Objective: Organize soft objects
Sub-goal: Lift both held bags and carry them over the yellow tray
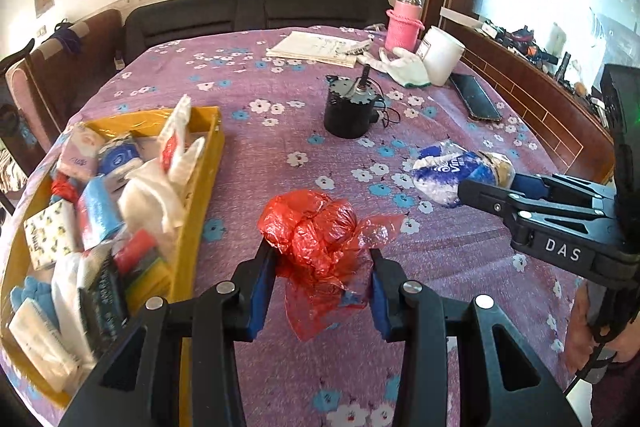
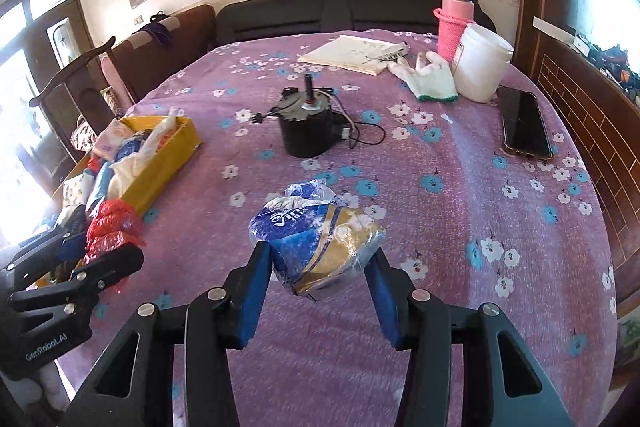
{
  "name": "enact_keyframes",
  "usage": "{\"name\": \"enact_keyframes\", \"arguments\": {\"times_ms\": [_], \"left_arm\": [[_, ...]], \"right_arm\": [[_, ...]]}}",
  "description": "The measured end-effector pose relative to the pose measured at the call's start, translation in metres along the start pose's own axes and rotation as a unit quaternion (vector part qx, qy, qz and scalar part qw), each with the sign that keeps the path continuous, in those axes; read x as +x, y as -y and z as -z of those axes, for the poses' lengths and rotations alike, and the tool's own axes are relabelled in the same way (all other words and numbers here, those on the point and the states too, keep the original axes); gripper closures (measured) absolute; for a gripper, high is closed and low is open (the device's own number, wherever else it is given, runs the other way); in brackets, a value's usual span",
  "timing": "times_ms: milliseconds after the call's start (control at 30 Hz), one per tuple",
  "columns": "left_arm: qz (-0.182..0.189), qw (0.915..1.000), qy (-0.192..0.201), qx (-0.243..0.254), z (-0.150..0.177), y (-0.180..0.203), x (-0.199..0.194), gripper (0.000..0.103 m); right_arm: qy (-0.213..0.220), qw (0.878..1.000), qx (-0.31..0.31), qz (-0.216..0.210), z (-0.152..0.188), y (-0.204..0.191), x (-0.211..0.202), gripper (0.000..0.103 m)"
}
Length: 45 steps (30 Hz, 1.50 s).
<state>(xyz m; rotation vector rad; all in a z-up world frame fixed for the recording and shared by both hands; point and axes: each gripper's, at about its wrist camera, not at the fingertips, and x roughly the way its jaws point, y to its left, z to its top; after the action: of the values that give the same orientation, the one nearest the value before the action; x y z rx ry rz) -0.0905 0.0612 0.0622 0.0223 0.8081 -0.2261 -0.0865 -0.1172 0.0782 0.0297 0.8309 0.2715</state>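
Note:
My left gripper [image 1: 320, 251] is shut on a crumpled red plastic bag [image 1: 312, 227], which hangs between its blue pads above the purple flowered tablecloth [image 1: 280, 147]. To its left stands a yellow box [image 1: 208, 155] crammed with several tissue packs and soft bags. My right gripper [image 2: 320, 253] is shut on a blue and gold soft pack [image 2: 316, 239], also held above the cloth. In the left wrist view the right gripper [image 1: 488, 183] is at the right with the pack [image 1: 444, 175]. The right wrist view has the left gripper [image 2: 100, 247] with the red bag [image 2: 112, 223] by the box [image 2: 172, 151].
A black motor with a cable [image 1: 348, 111] stands mid-table. At the far right lie a phone [image 1: 476, 97], a white jar [image 1: 442, 55], a pink bottle [image 1: 404, 23], a white glove [image 1: 404, 65] and papers [image 1: 316, 47]. A dark sofa and chairs lie beyond the table.

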Motion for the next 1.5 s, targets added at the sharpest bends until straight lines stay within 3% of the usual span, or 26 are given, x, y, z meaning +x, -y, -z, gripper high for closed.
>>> {"name": "enact_keyframes", "arguments": {"times_ms": [500, 833, 1333, 1500], "left_arm": [[-0.002, 0.9984, 0.032, -0.047, 0.014, -0.041, -0.039, 0.063], [-0.005, 0.9924, 0.062, -0.106, 0.028, -0.094, -0.071, 0.063], [-0.069, 0.9653, 0.098, -0.232, 0.061, -0.215, -0.115, 0.063], [-0.086, 0.9570, 0.103, -0.257, 0.070, -0.240, -0.123, 0.063]], "right_arm": [[0.005, 0.999, -0.038, -0.015, 0.002, -0.052, -0.019, 0.052], [0.000, 0.997, -0.067, -0.029, 0.001, -0.094, -0.018, 0.051], [-0.004, 0.991, -0.115, -0.071, -0.006, -0.159, -0.008, 0.051], [-0.006, 0.989, -0.124, -0.087, -0.007, -0.176, -0.004, 0.051]]}}
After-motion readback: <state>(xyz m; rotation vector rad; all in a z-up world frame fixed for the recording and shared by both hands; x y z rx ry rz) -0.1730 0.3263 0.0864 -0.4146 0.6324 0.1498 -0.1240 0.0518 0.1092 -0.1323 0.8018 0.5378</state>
